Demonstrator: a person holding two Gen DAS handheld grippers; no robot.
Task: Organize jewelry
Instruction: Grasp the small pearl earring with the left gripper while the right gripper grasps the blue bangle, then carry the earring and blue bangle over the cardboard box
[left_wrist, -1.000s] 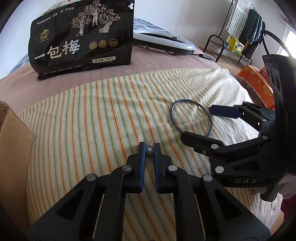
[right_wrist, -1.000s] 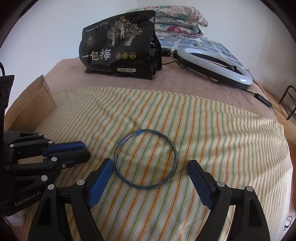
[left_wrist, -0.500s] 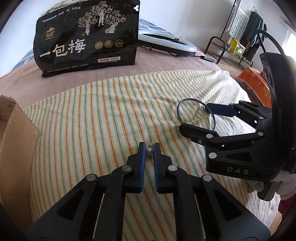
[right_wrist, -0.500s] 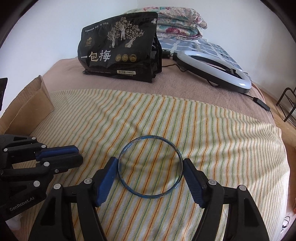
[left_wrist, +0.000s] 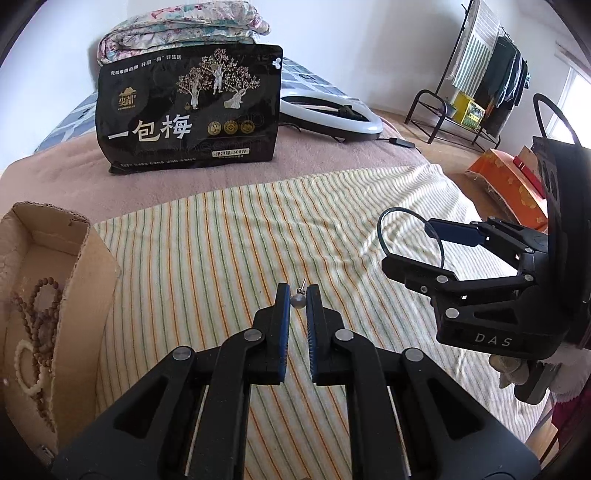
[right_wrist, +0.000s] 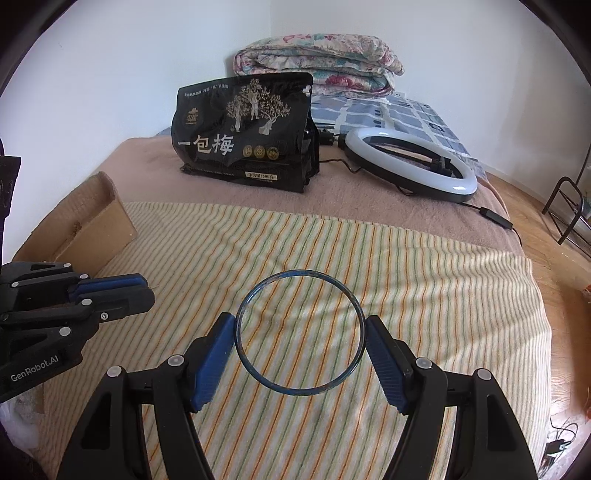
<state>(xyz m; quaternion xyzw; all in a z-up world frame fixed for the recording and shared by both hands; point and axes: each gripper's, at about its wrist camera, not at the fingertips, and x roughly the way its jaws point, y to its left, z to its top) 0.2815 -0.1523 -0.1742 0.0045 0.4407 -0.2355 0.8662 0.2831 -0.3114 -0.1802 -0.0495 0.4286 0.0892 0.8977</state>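
Both pieces are picked up now, neither put away yet. Left tongs (left_wrist: 298, 297) are pinched together on a small pearl earring (left_wrist: 297, 300), its post poking up just past the tips, held clear above the striped towel (left_wrist: 207, 258) on the bed. Right tongs (right_wrist: 300, 341) are clamped across the blue bangle (right_wrist: 299, 333), one pad on each side of the ring; from the left cam the bangle hangs off the towel w/ the pads at its rim. Cardboard box (left_wrist: 79, 258) sits at the towel's left edge, w/ a brown bead strand (left_wrist: 35, 299) and a white bead loop (left_wrist: 27, 363) already lying inside, so part of the sorting looks done. No other loose jewelry visible on the towel. What's left, I'd say: carry the earring and bangle over to the box and let go. The earring is tiny, so it could slip on the way.
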